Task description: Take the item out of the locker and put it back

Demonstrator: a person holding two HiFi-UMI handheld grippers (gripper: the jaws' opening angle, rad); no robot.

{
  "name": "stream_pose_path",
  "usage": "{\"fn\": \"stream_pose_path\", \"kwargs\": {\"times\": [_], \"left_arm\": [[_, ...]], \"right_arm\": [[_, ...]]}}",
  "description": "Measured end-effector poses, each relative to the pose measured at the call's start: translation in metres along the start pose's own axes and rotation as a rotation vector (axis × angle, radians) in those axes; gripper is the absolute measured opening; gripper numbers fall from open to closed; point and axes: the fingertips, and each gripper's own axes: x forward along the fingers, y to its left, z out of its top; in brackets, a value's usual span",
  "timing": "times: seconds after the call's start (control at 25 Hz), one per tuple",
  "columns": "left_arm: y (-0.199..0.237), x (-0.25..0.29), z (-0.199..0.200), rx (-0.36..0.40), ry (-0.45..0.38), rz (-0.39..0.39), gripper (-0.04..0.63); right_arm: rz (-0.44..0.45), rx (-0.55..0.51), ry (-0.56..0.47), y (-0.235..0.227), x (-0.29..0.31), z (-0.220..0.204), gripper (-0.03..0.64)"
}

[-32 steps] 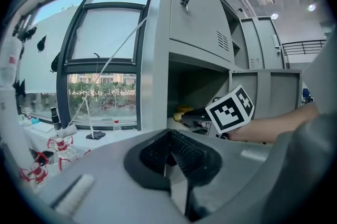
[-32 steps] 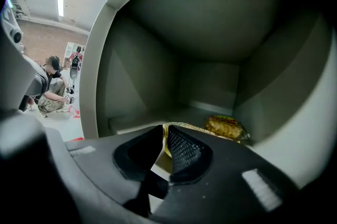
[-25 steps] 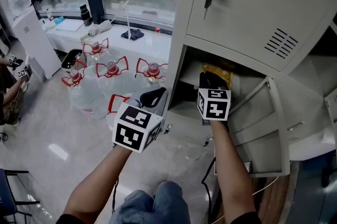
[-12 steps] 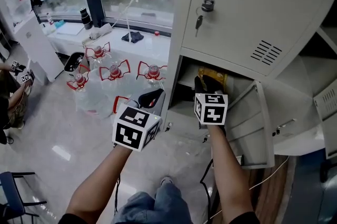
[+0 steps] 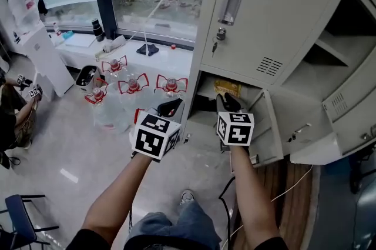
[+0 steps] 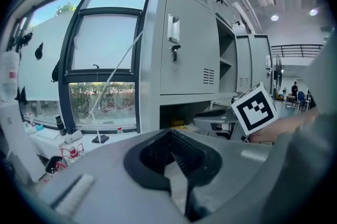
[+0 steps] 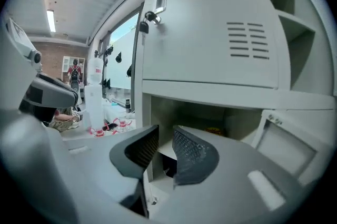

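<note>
A yellow packet [image 5: 228, 87] lies inside the open low locker compartment [image 5: 205, 103]; it also shows in the left gripper view [image 6: 177, 123] and the right gripper view [image 7: 214, 130]. My right gripper [image 5: 226, 100] hovers just in front of that opening, clear of the packet. Its jaws [image 7: 165, 136] have just been opening, stand a little apart, and hold nothing. My left gripper [image 5: 171, 106] hangs left of the locker's edge. Its pads [image 6: 169, 132] meet at the tips, with nothing between them.
The compartment's door [image 5: 276, 122] swings open to the right. Above it is a closed door [image 5: 258, 25] with a key in its lock [image 5: 217, 37]. Open lockers [image 5: 329, 55] stand further right. Several water jugs [image 5: 132, 87] with red handles sit on the floor at left.
Both grippers have risen and pulled back from the compartment. The right gripper, which was at the yellow packet, now stands away from it; the packet stays inside.
</note>
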Motion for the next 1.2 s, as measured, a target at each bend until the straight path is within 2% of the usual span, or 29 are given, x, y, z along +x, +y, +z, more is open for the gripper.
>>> {"fn": "stream_pose_path", "kwargs": {"times": [0.36, 0.6, 0.96, 1.2], "left_arm": [[-0.024, -0.062, 0.036, 0.002, -0.032, -0.030, 0.002], [-0.042, -0.102, 0.050, -0.002, -0.051, -0.062, 0.002], [-0.053, -0.150, 0.061, 0.064, -0.100, -0.059, 0.002], [-0.051, -0.167, 0.064, 0.048, -0.120, -0.052, 0.002]], "right_arm": [[-0.011, 0.048, -0.040, 0.029, -0.098, 0.042, 0.063], [-0.012, 0.032, -0.082, 0.050, -0.161, 0.068, 0.055], [-0.076, 0.033, -0.133, 0.058, -0.233, 0.085, 0.041], [-0.103, 0.047, -0.153, 0.058, -0.262, 0.085, 0.026]]}}
